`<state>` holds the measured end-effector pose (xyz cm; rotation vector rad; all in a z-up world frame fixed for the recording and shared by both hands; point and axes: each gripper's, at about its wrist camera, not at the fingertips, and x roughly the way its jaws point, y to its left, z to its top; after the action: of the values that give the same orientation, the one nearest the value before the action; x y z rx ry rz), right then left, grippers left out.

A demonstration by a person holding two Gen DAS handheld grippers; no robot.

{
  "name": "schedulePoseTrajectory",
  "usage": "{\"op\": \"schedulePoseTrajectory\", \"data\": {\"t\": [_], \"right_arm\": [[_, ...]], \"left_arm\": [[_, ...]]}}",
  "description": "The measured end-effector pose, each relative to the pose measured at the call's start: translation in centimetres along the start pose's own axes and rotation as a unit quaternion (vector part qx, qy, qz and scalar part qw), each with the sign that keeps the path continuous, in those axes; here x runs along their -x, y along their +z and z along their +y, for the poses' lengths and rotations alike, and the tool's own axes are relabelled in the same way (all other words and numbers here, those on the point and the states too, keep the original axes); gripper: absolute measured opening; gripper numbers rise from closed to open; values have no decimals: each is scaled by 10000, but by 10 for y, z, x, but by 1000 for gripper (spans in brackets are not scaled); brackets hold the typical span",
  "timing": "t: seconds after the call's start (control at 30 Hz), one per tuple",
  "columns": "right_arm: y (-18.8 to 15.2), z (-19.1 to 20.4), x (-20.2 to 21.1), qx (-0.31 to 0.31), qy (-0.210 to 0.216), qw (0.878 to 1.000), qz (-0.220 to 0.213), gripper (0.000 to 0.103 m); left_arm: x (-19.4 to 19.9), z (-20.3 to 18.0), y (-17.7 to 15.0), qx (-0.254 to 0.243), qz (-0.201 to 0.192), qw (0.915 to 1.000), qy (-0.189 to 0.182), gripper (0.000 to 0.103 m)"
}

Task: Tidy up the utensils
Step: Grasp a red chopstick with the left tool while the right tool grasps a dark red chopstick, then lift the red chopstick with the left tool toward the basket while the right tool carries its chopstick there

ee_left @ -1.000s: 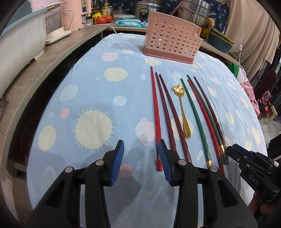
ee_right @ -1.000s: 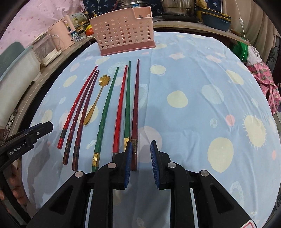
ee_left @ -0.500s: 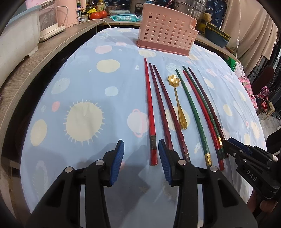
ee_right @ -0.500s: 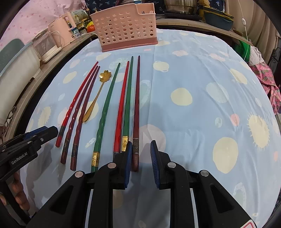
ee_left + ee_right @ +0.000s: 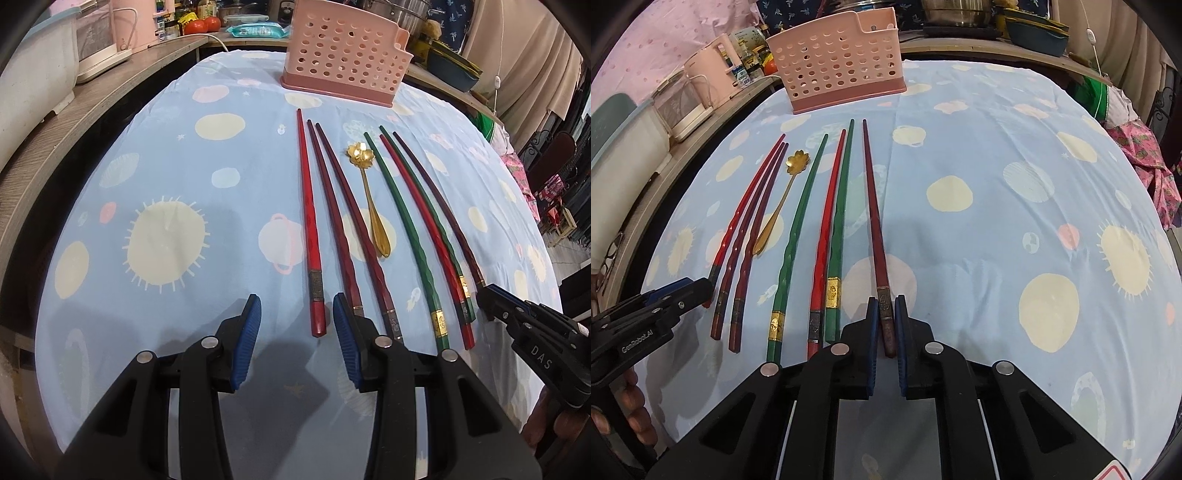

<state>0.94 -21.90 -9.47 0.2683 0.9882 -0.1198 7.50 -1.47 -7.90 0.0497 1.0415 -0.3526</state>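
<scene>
Several chopsticks in red, dark red, green and dark brown lie side by side on the blue patterned cloth (image 5: 166,155), with a gold flower spoon (image 5: 373,206) among them. A pink perforated basket (image 5: 343,62) stands upright behind them. My right gripper (image 5: 886,306) is shut on the near end of the dark brown chopstick (image 5: 873,206), the rightmost one, which still lies on the cloth. My left gripper (image 5: 295,302) is open, and the near end of the bright red chopstick (image 5: 308,221) lies between its fingertips, untouched. Each gripper shows at the edge of the other's view: right gripper (image 5: 491,295), left gripper (image 5: 698,291).
A wooden counter (image 5: 74,122) runs along the left with a pink kettle (image 5: 713,85) and white appliances (image 5: 33,74). Pots and a dark dish (image 5: 1034,37) stand behind the basket. Bare cloth (image 5: 1034,221) spreads right of the chopsticks.
The right gripper's jaws have closed on the dark brown chopstick's end. The left view has shifted a little, so the bright red chopstick's end now shows between its fingers.
</scene>
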Motion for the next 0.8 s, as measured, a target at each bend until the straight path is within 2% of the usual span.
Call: {"op": "schedulePoseTrajectory", "data": {"t": [0.23,0.53,0.8], "right_arm": [[-1,-1,1,-14,4,10000,-5,8],[-2,-1,1,-16,10,10000,-11,8],[-4,-3,4,-54,29,10000,-20,8]], "left_arm": [[-3,-1,1,-35,-65,9999,71,36],[-4,3,3,-9,-111,9998,149,9],[0,7,2,60,-96,9999,122,8]]}}
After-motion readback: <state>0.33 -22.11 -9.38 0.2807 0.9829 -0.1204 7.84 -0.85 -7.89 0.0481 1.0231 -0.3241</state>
